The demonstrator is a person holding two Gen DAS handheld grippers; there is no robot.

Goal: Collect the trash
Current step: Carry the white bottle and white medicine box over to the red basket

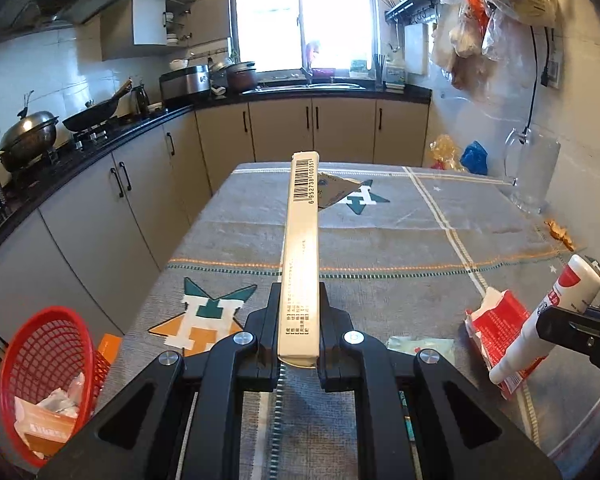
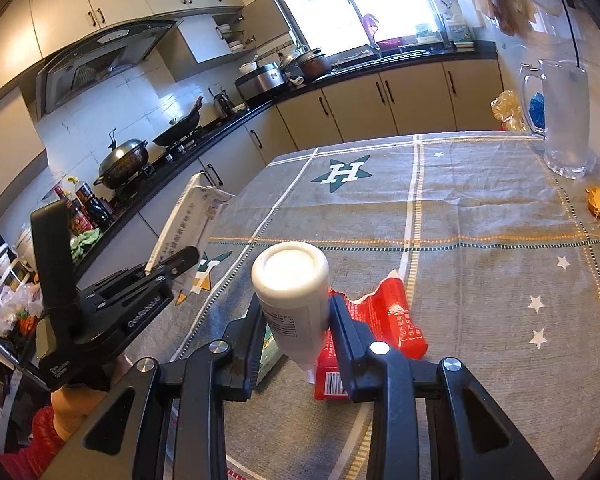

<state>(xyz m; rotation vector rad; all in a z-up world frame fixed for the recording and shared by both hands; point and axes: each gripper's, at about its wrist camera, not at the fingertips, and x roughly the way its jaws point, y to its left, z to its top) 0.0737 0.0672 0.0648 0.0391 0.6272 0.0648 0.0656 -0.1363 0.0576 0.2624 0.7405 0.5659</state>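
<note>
Long cream carton [image 1: 300, 248] clamped tight in the left gripper [image 1: 299, 334], jutting out above the grey tablecloth [image 1: 380, 232]. Right gripper [image 2: 296, 332] pinches a white tube [image 2: 294, 300], cap end up, over a torn red packet [image 2: 384, 316] on the cloth. Red basket [image 1: 40, 364] sits low at the table's left edge, scraps inside.

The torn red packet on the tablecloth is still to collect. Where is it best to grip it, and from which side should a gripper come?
Probably grip the red packet at its torn, raised far end, coming from above with one finger on each face. The rest lies flat on the tablecloth, giving fingers little to catch, and its near end lies under the white bottle that the right gripper holds.
</note>
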